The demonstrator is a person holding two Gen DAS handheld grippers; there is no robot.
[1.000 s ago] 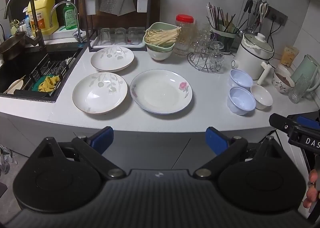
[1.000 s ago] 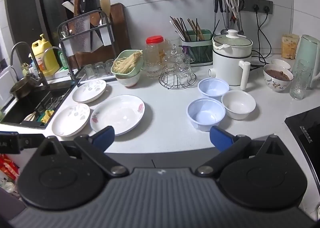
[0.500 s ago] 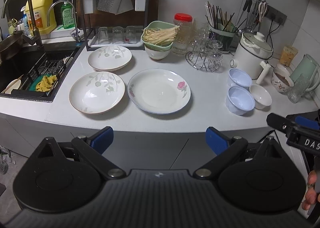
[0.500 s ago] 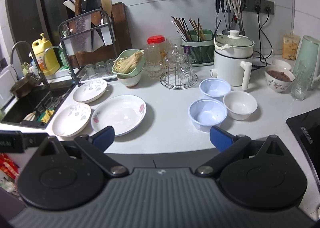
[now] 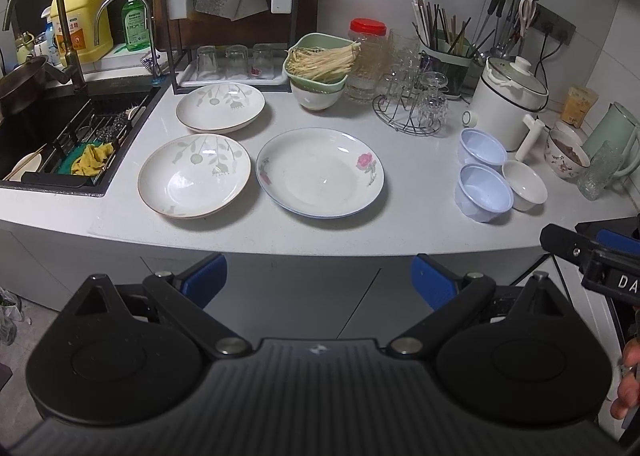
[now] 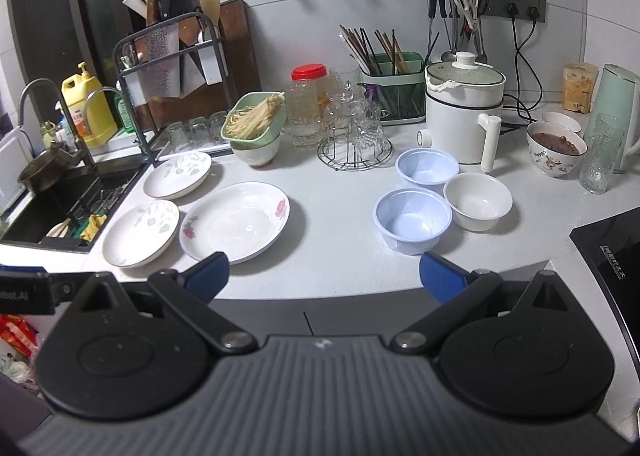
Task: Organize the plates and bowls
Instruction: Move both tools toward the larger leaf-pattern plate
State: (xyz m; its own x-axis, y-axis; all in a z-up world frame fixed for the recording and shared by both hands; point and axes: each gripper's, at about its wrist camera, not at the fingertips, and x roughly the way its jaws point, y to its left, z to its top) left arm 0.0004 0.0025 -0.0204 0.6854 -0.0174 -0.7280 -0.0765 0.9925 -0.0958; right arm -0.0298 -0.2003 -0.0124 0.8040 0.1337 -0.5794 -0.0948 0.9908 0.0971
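Both tools wait in front of the white table, outside its front edge, and neither one touches any dish. The left tool has its two blue fingers spread wide apart with nothing between them. The right tool is in the same state, wide open and empty.

On the table there are three plates, all lying flat and separate. The big plate with a pink flower is in the middle. Just beside it, on the sink side, lies a cream plate with a leaf pattern, and behind that one a second leaf plate sits near the black drying rack.

The bowls are grouped at the right part of the table, well apart from the plates. Two pale blue bowls (one behind the other) stand upright, and a small white bowl is just beside them, close to the white electric pot. Whether the bowls touch each other, I cannot tell.

A green basket with dry noodles rests on top of another bowl at the back. The sink is at the far left.
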